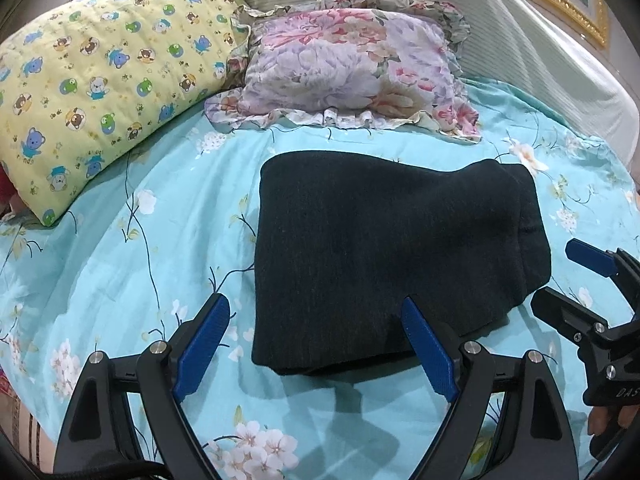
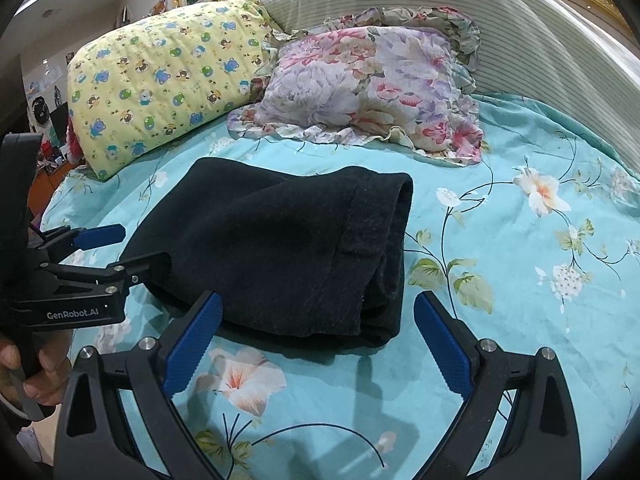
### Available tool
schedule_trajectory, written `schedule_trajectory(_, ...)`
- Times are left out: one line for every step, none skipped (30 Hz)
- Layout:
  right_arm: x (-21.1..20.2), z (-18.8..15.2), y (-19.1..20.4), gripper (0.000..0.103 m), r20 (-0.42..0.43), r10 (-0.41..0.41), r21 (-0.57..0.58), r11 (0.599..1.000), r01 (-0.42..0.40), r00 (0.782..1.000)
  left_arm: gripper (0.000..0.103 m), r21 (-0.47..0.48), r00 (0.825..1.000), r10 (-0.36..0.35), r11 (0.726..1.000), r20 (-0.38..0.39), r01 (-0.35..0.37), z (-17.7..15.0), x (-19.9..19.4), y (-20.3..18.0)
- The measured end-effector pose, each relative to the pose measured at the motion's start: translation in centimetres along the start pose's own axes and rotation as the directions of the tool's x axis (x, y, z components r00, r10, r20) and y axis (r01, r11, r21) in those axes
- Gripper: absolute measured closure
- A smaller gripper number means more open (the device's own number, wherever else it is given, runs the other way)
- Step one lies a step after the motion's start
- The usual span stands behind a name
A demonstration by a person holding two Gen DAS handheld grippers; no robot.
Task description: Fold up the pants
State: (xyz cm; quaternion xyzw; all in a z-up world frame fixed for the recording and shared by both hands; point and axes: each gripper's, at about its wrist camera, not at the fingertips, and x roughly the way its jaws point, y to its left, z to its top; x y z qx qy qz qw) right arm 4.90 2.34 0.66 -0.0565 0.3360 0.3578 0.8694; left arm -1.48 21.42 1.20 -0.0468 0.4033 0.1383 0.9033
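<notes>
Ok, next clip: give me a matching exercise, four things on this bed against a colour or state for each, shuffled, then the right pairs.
Things:
1. pants
2. bear-print pillow
3. ruffled pillow
4. left hand-held gripper

Descriptions:
A. yellow, cartoon bears
B. open, holding nothing
C. black, folded into a compact stack on the sheet
D. pink and lilac flowers, frilled edge

Pairs: 1-C, 2-A, 3-D, 4-B

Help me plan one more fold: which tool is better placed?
Probably left: the left tool, open, already straddles the black pants' near edge; the right tool, open, hangs just short of them over the sheet.
</notes>
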Motion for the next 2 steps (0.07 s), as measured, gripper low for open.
schedule_trajectory(0.04,0.06,-0.05,0.006,-0.001,0.004,0.002,1.0,-0.004,1.0,0.014,-0.005,1.0,0.001,1.0,-0.002,-0.001,0.09,0.03,0.08)
schedule_trajectory(0.06,0.11,-0.09,0.006,0.0,0.008,0.003,1.0,-0.008,1.0,0.013,-0.007,1.0,-0.007,1.0,-0.007,0.007,0.19,0.07,0.14)
